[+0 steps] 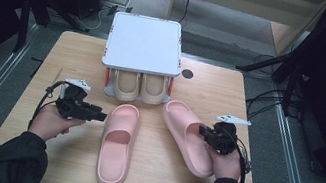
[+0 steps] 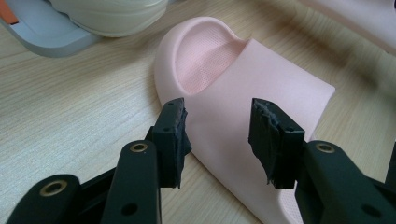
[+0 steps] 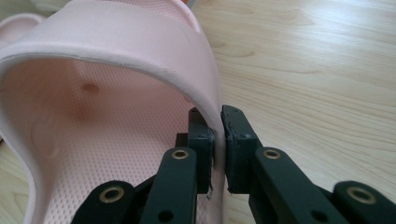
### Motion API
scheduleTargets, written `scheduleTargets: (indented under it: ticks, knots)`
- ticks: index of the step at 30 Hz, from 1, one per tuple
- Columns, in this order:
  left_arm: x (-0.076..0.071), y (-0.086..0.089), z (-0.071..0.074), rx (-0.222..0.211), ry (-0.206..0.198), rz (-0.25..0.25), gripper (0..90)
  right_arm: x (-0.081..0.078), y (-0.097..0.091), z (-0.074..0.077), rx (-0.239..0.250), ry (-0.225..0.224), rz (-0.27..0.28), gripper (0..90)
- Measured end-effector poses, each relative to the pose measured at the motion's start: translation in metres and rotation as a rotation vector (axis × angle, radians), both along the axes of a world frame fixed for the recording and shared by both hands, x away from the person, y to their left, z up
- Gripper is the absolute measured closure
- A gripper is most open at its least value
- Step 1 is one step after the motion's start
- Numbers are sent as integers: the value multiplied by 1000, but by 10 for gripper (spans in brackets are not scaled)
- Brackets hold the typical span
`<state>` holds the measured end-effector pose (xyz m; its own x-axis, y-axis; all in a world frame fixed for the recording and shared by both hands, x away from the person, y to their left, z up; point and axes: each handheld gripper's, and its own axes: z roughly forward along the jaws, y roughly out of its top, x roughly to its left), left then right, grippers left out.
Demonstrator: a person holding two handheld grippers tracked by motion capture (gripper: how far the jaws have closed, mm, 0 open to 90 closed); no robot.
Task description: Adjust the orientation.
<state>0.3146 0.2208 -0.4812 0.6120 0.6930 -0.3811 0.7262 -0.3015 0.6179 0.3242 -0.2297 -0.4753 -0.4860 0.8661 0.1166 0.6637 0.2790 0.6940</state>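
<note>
Your right gripper (image 3: 217,140) is clamping the strap edge of the right pink slipper (image 1: 188,136), lying angled at the table's (image 1: 213,85) right. Your left gripper (image 2: 219,140) is standing released, jaws straddling the left pink slipper's (image 2: 243,93) strap at centre, near the shoe rack (image 1: 143,45).

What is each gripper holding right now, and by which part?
The right gripper is shut on the right pink slipper, pinching the strap's side edge. The left gripper holds nothing, open before the left pink slipper.
</note>
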Motion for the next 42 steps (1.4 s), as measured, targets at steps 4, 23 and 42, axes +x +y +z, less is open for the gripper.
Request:
scheduleTargets:
  ticks: [4, 23, 42]
  knots:
    - [0, -1, -1, 1, -5, -1, 535, 0, 11, -4, -20, 7, 31, 840]
    - [-1, -4, -2, 24, -31, -32, 567, 1, 49, -27, -102, 17, 118, 831]
    - [0, -3, -2, 23, -23, -27, 542, -12, 62, -29, -80, 54, 171, 737]
